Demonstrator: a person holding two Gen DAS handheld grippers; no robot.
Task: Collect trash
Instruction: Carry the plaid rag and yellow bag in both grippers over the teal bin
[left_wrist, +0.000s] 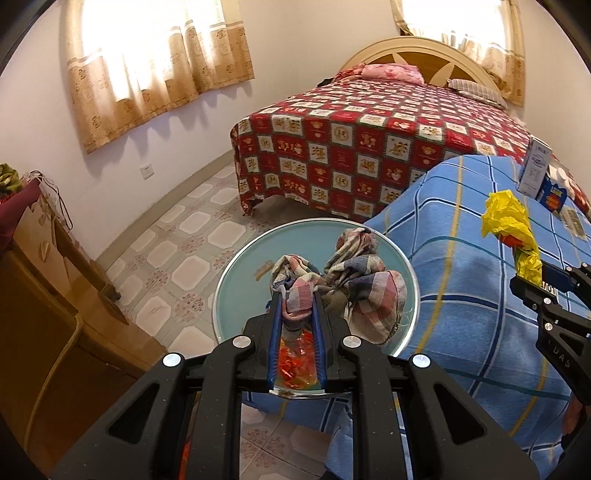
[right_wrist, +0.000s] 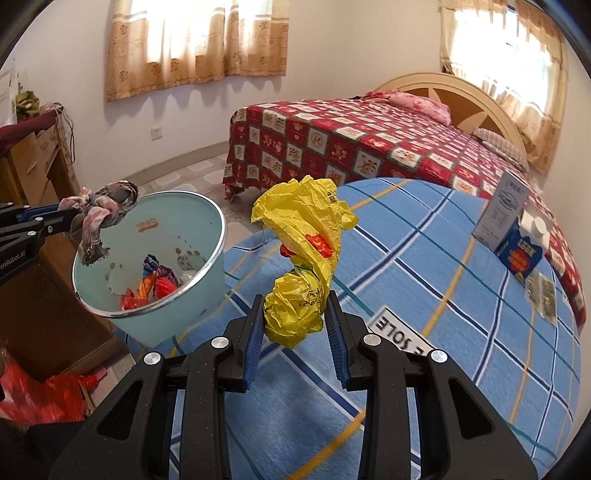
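Two grippers work at a pale-blue round bin (right_wrist: 207, 258) with a metal rim, standing against the edge of a blue plaid cloth (right_wrist: 443, 332). Left gripper (left_wrist: 298, 295), clamped on a crumpled checked rag (left_wrist: 354, 280), hangs over the bin's open mouth. Right gripper (right_wrist: 295, 314), just beside the bin, pinches a crinkled yellow bag (right_wrist: 303, 258) above the cloth. Wrappers (right_wrist: 155, 284) lie inside.

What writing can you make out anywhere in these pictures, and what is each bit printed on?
"E SOLE", upside down, cut off by the right gripper: white card on the blue checked cloth.
"enRobot.AI", start cut off: left gripper.
Printing on the yellow bag, blue carton, white box and bin: too blurred.
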